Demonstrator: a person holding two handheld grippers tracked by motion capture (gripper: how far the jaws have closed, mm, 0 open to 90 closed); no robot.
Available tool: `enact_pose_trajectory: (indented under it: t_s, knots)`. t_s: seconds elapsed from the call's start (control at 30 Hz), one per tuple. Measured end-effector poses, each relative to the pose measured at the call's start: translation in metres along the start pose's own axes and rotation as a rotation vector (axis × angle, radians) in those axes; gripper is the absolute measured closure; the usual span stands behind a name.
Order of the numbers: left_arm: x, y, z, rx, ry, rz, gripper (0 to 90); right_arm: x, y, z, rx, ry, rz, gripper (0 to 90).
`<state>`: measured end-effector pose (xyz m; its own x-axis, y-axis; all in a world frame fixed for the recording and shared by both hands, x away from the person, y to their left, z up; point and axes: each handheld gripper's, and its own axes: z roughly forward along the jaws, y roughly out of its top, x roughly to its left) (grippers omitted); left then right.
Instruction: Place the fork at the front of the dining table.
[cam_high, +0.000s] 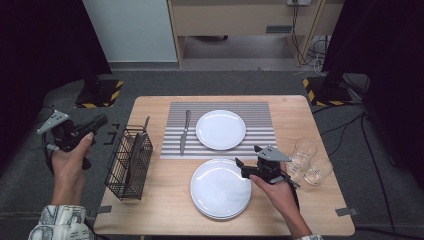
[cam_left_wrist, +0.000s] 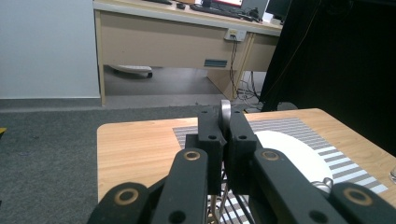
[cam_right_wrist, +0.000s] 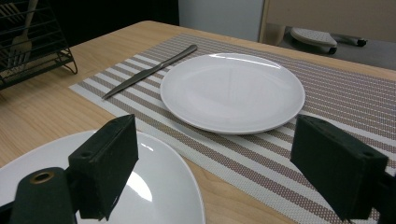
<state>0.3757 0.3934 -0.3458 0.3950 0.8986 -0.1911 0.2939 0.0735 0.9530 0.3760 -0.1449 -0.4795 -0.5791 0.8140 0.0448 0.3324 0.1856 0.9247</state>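
Black two-jaw tongs sit in each of the person's hands. The left tongs (cam_high: 102, 120) are held off the desk's left edge, over the grey carpet, the forearm coming up from the near left in a patterned sleeve and the jaws pointing right and far. Their jaws are closed together; in the left gripper view a rounded silver metal piece (cam_left_wrist: 225, 112) stands up between the tips, probably the end of a piece of cutlery, though too little of it shows to be sure. The right tongs (cam_high: 239, 163) rest low at the right rim of the near round white plate (cam_high: 220, 189), the hand behind them at the near right and the jaws pointing left. Their jaws are spread wide with nothing between them.

A light wooden desk (cam_high: 150, 207) carries a grey-and-white striped placemat (cam_high: 260, 112) at its far middle. On the mat lie a second round white plate (cam_high: 220, 129) and, just to its left, a silver table knife (cam_high: 184, 132). A black wire cutlery basket (cam_high: 129, 162) stands at the near left of the desk with utensils in it. Two clear drinking glasses (cam_high: 311, 162) stand close together at the right. Beyond the desk are grey carpet, black-and-yellow hazard-striped stand bases and a beige office desk against the wall. No legible writing shows.
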Motion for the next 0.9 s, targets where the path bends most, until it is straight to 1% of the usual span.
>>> enact_pose_trajectory:
  t_s: [0.17, 0.3, 0.5, 0.67, 0.77, 0.9]
  knots:
    - [-0.001, 0.003, -0.003, -0.009, 0.001, 0.003, 86.3, -0.001, 0.0, 0.0, 0.002, -0.001, 0.002, 14.7]
    - [-0.001, 0.007, -0.004, -0.001, 0.005, 0.004, 86.3, -0.001, 0.0, 0.0, 0.003, 0.0, 0.003, 14.7]
    - [-0.004, 0.017, -0.007, -0.006, 0.004, 0.02, 86.3, -0.002, 0.0, 0.0, 0.0, -0.002, 0.009, 14.8]
    - [-0.01, 0.022, -0.009, -0.03, -0.01, 0.024, 86.3, -0.003, 0.0, 0.0, -0.002, -0.005, 0.009, 14.7]
    - [-0.015, 0.025, -0.009, -0.035, -0.022, 0.038, 86.3, -0.003, 0.0, 0.0, 0.0, -0.006, 0.012, 14.7]
    - [-0.02, 0.03, -0.006, -0.04, -0.033, 0.045, 86.3, -0.002, -0.001, 0.001, 0.002, -0.005, 0.008, 14.7]
